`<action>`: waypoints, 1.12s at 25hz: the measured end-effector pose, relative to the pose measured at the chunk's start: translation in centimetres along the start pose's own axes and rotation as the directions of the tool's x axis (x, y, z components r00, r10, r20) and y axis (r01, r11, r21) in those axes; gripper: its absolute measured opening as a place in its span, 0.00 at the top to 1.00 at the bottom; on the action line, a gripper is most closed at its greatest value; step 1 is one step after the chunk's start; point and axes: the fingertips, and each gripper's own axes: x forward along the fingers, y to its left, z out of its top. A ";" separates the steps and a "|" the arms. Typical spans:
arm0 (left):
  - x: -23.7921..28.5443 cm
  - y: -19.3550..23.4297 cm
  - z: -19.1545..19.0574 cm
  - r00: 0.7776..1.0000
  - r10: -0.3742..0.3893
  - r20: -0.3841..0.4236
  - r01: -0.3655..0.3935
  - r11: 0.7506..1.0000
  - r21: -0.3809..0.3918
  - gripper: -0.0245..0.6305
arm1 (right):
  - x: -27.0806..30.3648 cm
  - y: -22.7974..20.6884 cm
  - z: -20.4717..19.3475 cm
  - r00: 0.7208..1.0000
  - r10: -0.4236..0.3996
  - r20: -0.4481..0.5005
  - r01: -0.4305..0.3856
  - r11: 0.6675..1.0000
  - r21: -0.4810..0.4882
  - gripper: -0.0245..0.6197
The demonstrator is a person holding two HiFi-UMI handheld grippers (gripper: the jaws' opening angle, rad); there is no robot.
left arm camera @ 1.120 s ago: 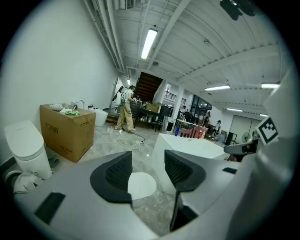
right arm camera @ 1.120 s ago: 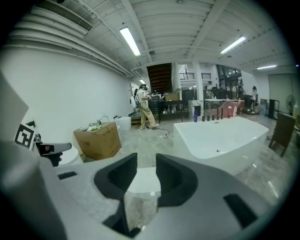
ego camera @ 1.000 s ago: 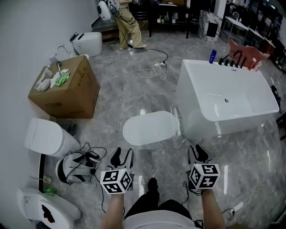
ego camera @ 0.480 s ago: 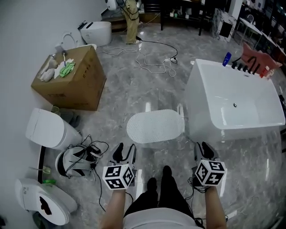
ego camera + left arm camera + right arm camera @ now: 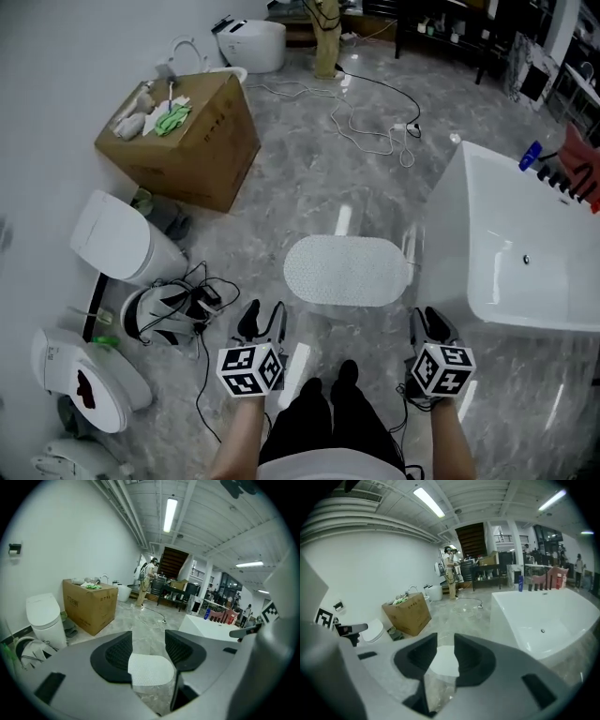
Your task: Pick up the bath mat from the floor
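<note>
So the bath mat (image 5: 347, 271) is lying flat on the grey marble floor (image 5: 309, 187), just ahead of both grippers and roughly between where they point, clear of both. The left gripper (image 5: 264, 311) is held above the floor with its jaws apart and nothing between the pads. Its own view just shows the mat down on the floor through the gap. Same deal for the right gripper (image 5: 429, 319): jaws apart, narrower gap, nothing in it, mat visible past them. A white bathtub (image 5: 525, 253) sits ahead and to the right of the right gripper, with one end of the mat near its side. Left of the left gripper there's a white toilet (image 5: 122, 239) and a tangle of black cables (image 5: 192, 305), and a cardboard box (image 5: 183, 141) stands further ahead on that side.
</note>
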 end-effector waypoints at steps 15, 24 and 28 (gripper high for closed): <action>12.8 10.0 -10.1 0.974 0.188 -0.123 -0.200 0.976 -0.091 0.61 | 22.4 1.0 -5.3 0.982 0.137 -0.130 -0.146 0.987 -0.063 0.79; 25.7 18.1 -20.9 0.966 0.236 -0.100 -0.247 0.962 -0.114 0.60 | 38.7 0.2 -13.9 0.974 0.184 -0.129 -0.201 0.970 -0.134 0.79; 30.9 21.3 -27.2 0.958 0.265 -0.106 -0.277 0.954 -0.116 0.61 | 45.6 -0.2 -19.0 0.964 0.225 -0.140 -0.244 0.960 -0.140 0.79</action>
